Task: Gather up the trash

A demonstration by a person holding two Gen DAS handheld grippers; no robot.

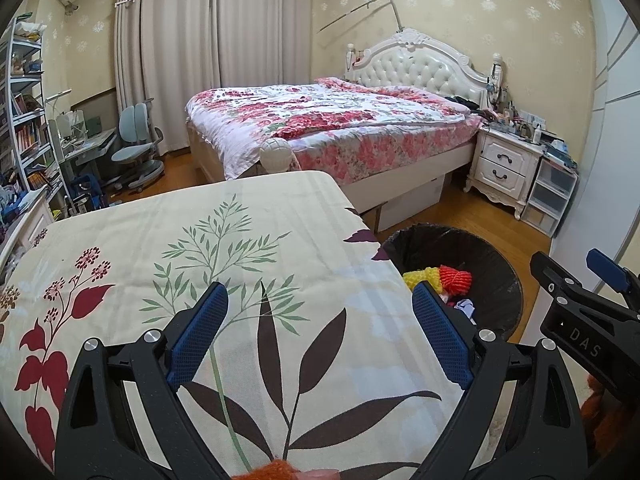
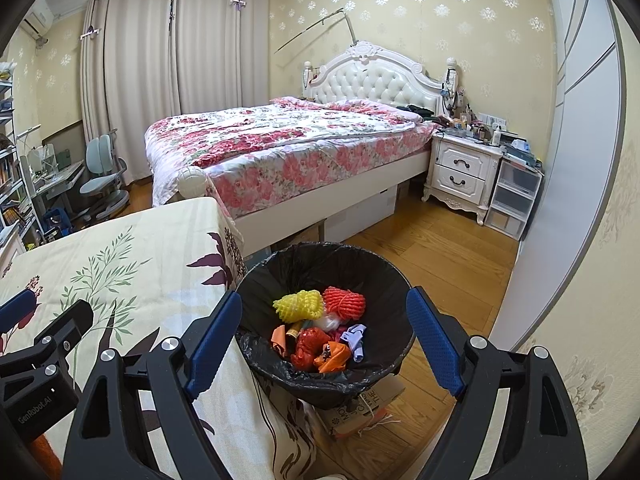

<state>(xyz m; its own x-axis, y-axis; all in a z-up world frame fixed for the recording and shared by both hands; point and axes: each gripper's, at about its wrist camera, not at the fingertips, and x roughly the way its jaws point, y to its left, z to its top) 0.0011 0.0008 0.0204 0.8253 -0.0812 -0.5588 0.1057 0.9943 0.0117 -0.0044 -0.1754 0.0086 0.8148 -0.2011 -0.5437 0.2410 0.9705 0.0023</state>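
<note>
A trash bin [image 2: 384,272] lined with a black bag stands on the floor at the right edge of the table [image 2: 120,264]. It holds a yellow foam net [image 2: 298,305], a red-orange foam net [image 2: 345,302] and several crumpled wrappers [image 2: 320,350]. My right gripper [image 2: 324,332] is open and empty, directly above the bin. My left gripper [image 1: 320,320] is open and empty over the table's floral cloth [image 1: 200,240]. The bin also shows in the left wrist view [image 1: 492,280], with the right gripper's body [image 1: 580,320] beside it.
A flattened cardboard box [image 2: 360,408] lies under the bin. A bed [image 2: 288,148] stands beyond the table, with a white nightstand [image 2: 460,172] and plastic drawers [image 2: 516,196] to its right. A desk, chair [image 1: 136,148] and bookshelf are at far left. A wardrobe wall [image 2: 580,160] is on the right.
</note>
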